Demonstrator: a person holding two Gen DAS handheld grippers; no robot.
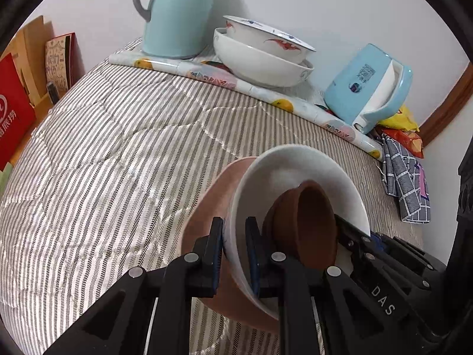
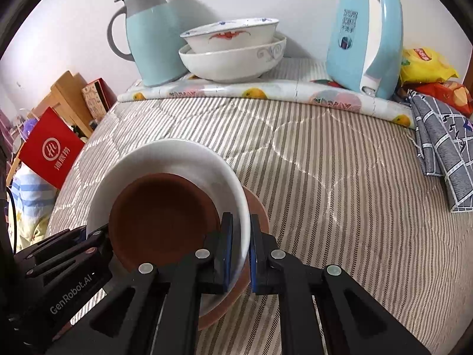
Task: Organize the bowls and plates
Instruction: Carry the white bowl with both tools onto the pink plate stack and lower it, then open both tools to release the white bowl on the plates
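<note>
Both claws pinch one stack: the left gripper (image 1: 233, 254) and right gripper (image 2: 240, 251) each clamp the white bowl (image 2: 177, 159). A brown bowl (image 2: 159, 207) sits inside; a pink plate (image 1: 212, 195) seems underneath. Farther back, two bowls (image 2: 230, 56) are already stacked. The held stack still needs setting down.
</note>
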